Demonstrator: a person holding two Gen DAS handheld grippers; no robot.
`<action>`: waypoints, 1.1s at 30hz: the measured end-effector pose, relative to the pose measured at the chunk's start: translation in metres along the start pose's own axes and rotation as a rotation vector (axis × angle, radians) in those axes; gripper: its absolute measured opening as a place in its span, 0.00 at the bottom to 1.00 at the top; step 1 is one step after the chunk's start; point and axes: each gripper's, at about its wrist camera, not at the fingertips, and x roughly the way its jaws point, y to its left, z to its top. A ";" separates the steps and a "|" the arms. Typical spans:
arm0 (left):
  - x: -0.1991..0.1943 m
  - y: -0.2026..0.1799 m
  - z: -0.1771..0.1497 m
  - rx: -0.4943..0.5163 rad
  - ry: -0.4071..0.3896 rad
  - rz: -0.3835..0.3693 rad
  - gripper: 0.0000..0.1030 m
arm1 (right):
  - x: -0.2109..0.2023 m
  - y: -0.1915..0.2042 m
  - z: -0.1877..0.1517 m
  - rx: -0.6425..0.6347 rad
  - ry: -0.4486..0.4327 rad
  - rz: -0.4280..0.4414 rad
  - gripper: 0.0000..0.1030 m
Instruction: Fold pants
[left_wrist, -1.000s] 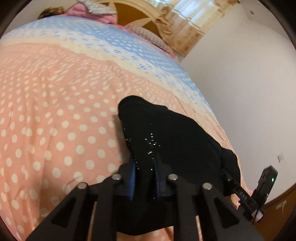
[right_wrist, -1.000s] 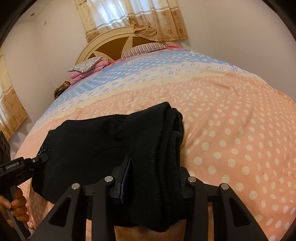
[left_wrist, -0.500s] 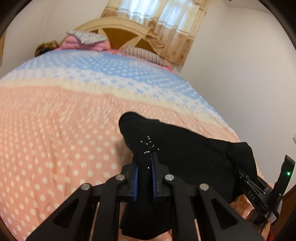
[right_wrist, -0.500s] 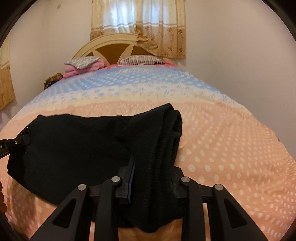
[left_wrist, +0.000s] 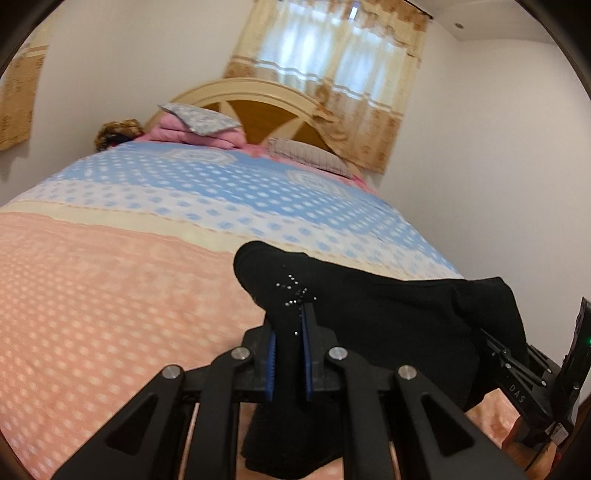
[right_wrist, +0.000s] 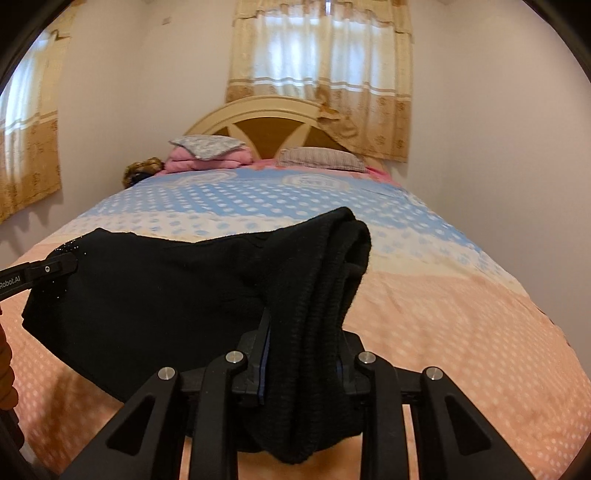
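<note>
The black pants (left_wrist: 388, 314) hang stretched between my two grippers above the near end of the bed. My left gripper (left_wrist: 287, 325) is shut on one end, a corner with small sparkly dots. My right gripper (right_wrist: 301, 332) is shut on the other end, a thick bunch of ribbed folded fabric (right_wrist: 325, 280). In the right wrist view the pants (right_wrist: 147, 295) spread leftward to the left gripper's tip (right_wrist: 48, 267). In the left wrist view the right gripper (left_wrist: 517, 373) shows at the lower right, holding the far end.
The bed (right_wrist: 461, 332) has a dotted cover, peach near me and blue farther away. Folded pink bedding (right_wrist: 210, 157) and a striped pillow (right_wrist: 321, 158) lie by the headboard (right_wrist: 258, 129). Walls stand close on the right, curtains behind.
Both grippers have risen and tilted up with the pants, so the headboard, curtains and walls now fill more of the views. The pants are lifted higher off the cover.
</note>
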 end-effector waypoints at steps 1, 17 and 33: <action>0.000 0.010 0.003 -0.005 -0.005 0.023 0.12 | 0.007 0.013 0.007 -0.009 0.000 0.027 0.26; 0.033 0.185 0.065 -0.042 -0.069 0.383 0.12 | 0.130 0.226 0.079 -0.118 0.029 0.319 0.26; 0.113 0.253 0.025 -0.113 0.171 0.434 0.18 | 0.256 0.270 0.050 -0.061 0.292 0.382 0.27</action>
